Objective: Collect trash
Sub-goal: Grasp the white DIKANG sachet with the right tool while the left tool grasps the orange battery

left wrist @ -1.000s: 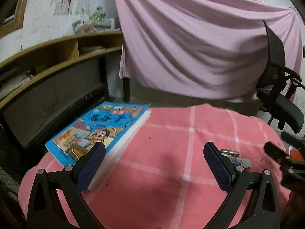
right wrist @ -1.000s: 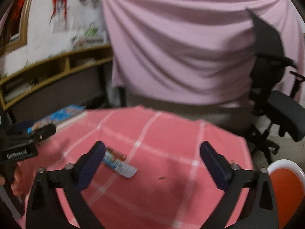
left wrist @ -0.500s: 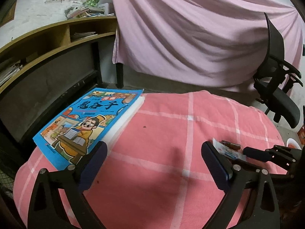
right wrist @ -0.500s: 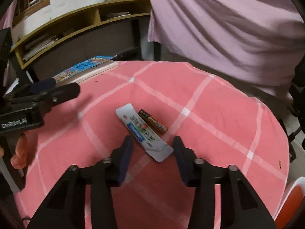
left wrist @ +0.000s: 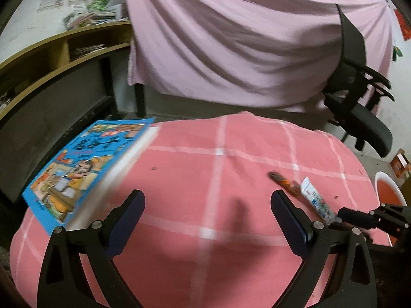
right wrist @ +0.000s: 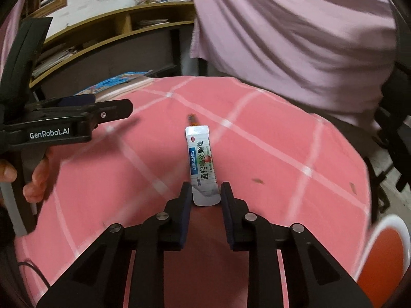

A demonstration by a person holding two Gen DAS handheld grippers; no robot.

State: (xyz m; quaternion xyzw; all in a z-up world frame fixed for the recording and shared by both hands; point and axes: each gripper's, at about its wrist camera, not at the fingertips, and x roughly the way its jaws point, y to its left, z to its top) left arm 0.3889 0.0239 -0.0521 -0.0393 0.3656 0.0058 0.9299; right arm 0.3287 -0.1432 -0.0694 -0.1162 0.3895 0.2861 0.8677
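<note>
A white sachet (right wrist: 201,163) with blue and green print lies on the pink checked tablecloth (right wrist: 269,159). My right gripper (right wrist: 205,192) has its jaws closed to the sachet's near end, one finger on each side. The sachet also shows in the left wrist view (left wrist: 317,200), with the right gripper's fingers (left wrist: 359,217) at its near end. A small battery (left wrist: 283,181) lies just beyond the sachet; it shows blurred in the right wrist view (right wrist: 192,119). My left gripper (left wrist: 208,220) is open and empty above the cloth's left middle.
A blue comic book (left wrist: 84,164) lies on the table's far left edge. A black office chair (left wrist: 359,97) stands to the right. An orange bin with a white rim (right wrist: 380,254) sits below the table's right side. A pink draped sheet (left wrist: 244,43) and wooden shelves (left wrist: 51,59) stand behind.
My right gripper came down to the sachet and closed from wide open to around its near end. My left gripper stayed open and shifted slightly.
</note>
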